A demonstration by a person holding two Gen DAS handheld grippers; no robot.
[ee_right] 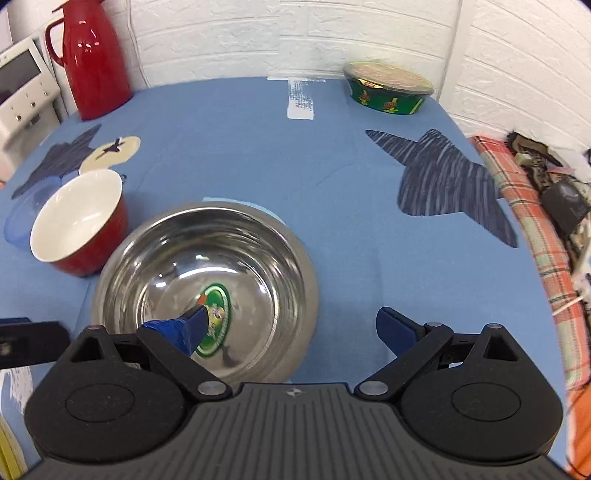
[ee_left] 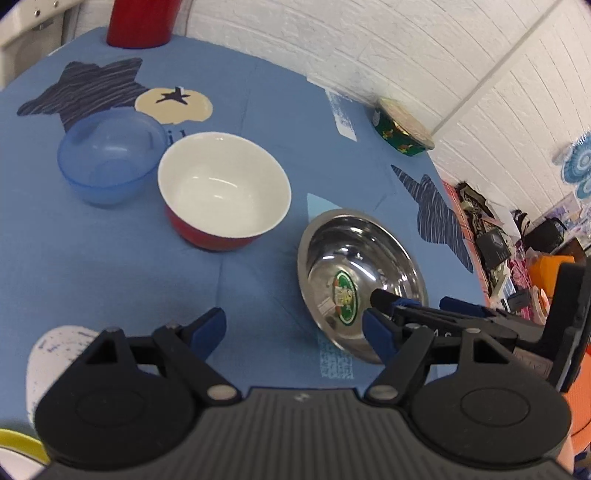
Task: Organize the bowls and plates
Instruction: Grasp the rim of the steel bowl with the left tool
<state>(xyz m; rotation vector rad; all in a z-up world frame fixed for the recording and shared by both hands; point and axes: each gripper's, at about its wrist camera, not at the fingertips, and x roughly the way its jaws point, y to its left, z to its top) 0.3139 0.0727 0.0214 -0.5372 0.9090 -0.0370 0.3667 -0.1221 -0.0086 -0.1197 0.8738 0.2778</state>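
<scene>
A steel bowl (ee_left: 354,254) (ee_right: 229,251) with a green sticker inside stands on the blue tablecloth. My right gripper (ee_right: 291,328) (ee_left: 421,301) is open and straddles its near rim, the left finger down inside the bowl and the right finger outside. To the bowl's left sits a red bowl with a white inside (ee_left: 221,188) (ee_right: 77,218). Beyond that is a translucent blue bowl (ee_left: 107,155) (ee_right: 16,221). My left gripper (ee_left: 293,330) hangs open over bare cloth in front of the red bowl, holding nothing.
A red thermos (ee_right: 92,62) (ee_left: 142,22) and a sealed green noodle bowl (ee_right: 388,88) (ee_left: 402,129) stand near the white brick wall. A white appliance (ee_right: 22,96) is at far left. A yellow-rimmed dish (ee_left: 18,443) shows at lower left. Clutter and a plaid cloth (ee_right: 535,229) lie past the right edge.
</scene>
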